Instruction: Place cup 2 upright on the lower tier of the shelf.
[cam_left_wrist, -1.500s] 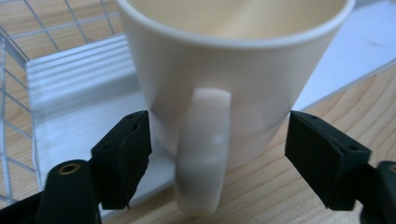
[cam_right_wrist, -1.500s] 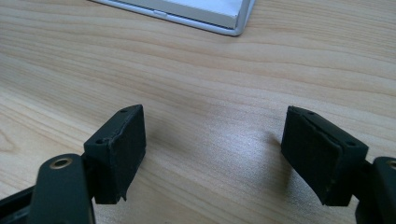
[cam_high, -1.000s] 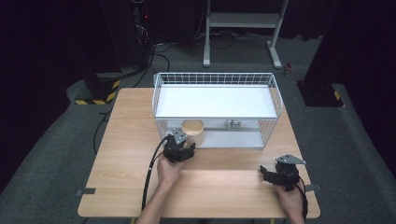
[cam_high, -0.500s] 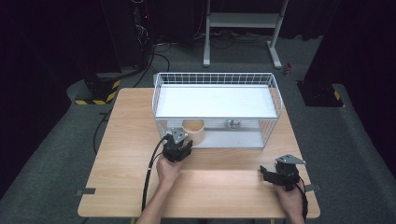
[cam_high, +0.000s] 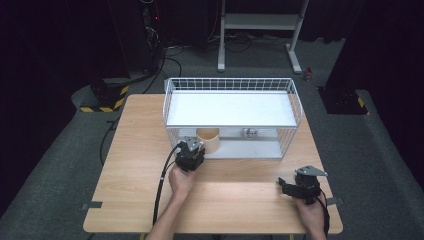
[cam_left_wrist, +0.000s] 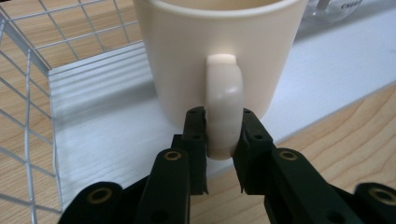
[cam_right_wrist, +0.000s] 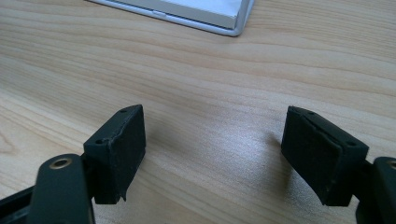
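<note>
High view puts the cream mug (cam_high: 208, 140) at centre frame, standing on the lower floor of the white wire rack (cam_high: 232, 85) beneath its shelf, with the left claw (cam_high: 191, 152) reaching up at it from a hand low in the frame, while the right claw (cam_high: 285, 186) lies at lower right on the bare tabletop (cam_high: 130, 150), well apart from the rack. Left gripper view shows what that hides: the left claw (cam_left_wrist: 224, 140), whose jaws have just been closing, pinches the mug's handle (cam_left_wrist: 224, 102), the mug (cam_left_wrist: 219, 46) upright, wire mesh at left and a clear glass item at the upper right corner. Right gripper view has the right claw (cam_right_wrist: 212, 154) spread wide over wood grain with nothing between its pads, and the rack's base corner (cam_right_wrist: 229, 18) at the top edge.
</note>
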